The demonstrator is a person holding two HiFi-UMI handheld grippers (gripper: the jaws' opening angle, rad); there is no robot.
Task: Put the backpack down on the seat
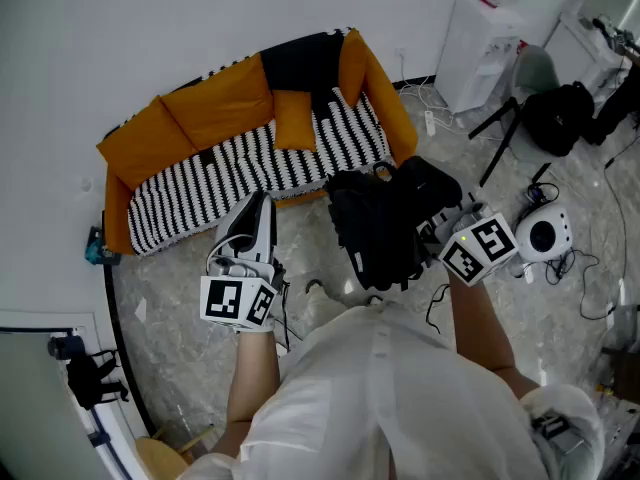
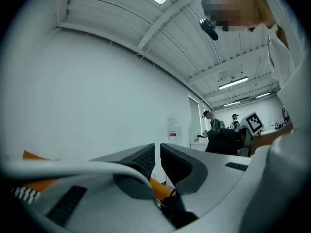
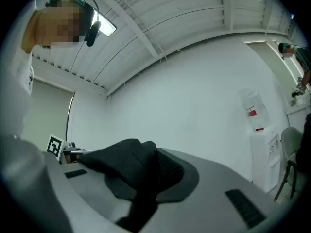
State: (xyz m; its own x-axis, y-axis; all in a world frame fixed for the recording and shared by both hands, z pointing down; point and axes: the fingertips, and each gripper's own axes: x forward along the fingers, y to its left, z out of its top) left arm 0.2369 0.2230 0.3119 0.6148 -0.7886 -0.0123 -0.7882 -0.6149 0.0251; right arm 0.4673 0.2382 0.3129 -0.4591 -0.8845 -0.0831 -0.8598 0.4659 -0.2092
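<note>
The black backpack (image 1: 385, 223) hangs above the floor just in front of the sofa's right end. My right gripper (image 1: 435, 230) is shut on its black strap (image 3: 126, 161), which fills the gap between the jaws (image 3: 154, 164). The sofa seat (image 1: 250, 168) has black-and-white stripes, orange backs and arms, and a small orange cushion (image 1: 293, 118). My left gripper (image 1: 262, 200) hovers over the seat's front edge, to the left of the backpack. Its jaws (image 2: 157, 152) are shut with nothing between them. The backpack (image 2: 221, 141) also shows at the right in the left gripper view.
A white water dispenser (image 1: 480, 43) stands right of the sofa. A black bag (image 1: 555, 118) rests on a chair at the far right. A white round device (image 1: 545, 236) and cables lie on the marble floor near my right gripper.
</note>
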